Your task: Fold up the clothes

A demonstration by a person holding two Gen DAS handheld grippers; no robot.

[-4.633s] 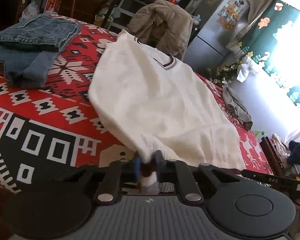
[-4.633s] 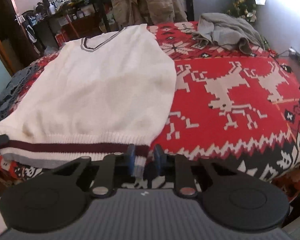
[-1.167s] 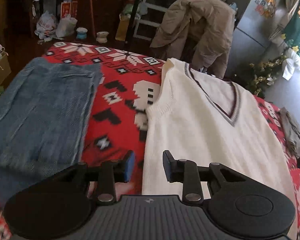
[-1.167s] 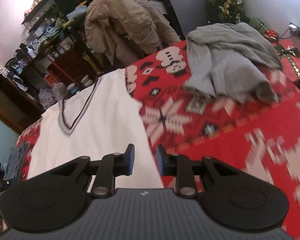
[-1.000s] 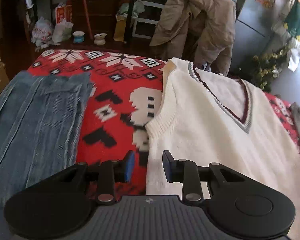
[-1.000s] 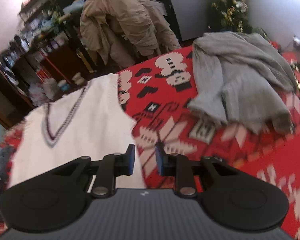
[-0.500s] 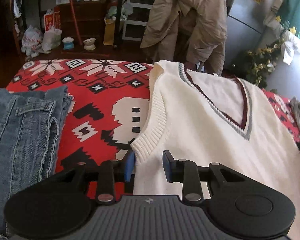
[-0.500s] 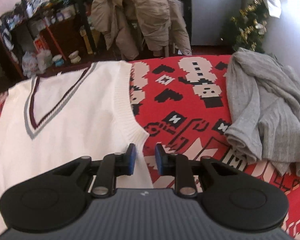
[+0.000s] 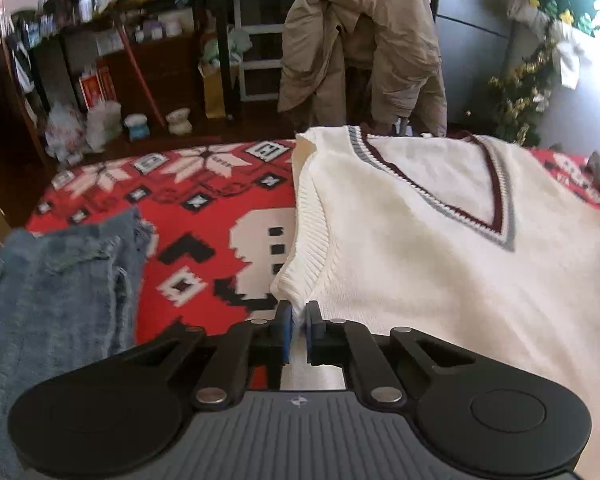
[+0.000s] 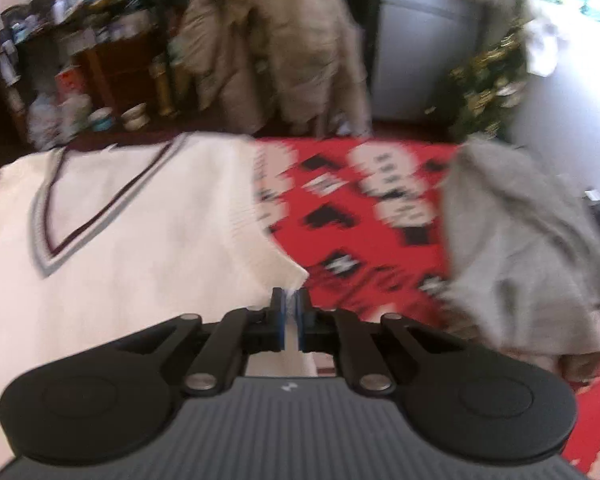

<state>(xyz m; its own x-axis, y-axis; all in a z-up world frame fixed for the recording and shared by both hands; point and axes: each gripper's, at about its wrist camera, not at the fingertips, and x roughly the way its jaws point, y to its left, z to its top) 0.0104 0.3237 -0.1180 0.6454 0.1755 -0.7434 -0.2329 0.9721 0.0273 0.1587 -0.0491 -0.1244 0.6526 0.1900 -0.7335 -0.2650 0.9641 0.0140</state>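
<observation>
The cream knit vest (image 9: 440, 264) lies flat, neckline at 12 o'clock, on the red patterned bedspread (image 9: 204, 240); folded jeans (image 9: 56, 292) sit at 9 o'clock of it and a grey garment (image 10: 516, 248) at 3 o'clock. The left gripper (image 9: 298, 322) is closing, jaws narrow, on the ribbed lower corner of the vest's armhole on that side; white knit fills the gap between the pads. The right gripper (image 10: 290, 312) stands all but closed on the matching corner of the opposite armhole, cloth pinched between its jaws, though this view is blurred. The step in hand appears to be securing both side edges for a fold; confirm that each pinch takes both layers of knit and not the bedspread beneath; lift both corners together and level, so the rib does not stretch; carry them evenly, keeping the hem square; avoid dragging the vest toward the jeans or the grey garment.
</observation>
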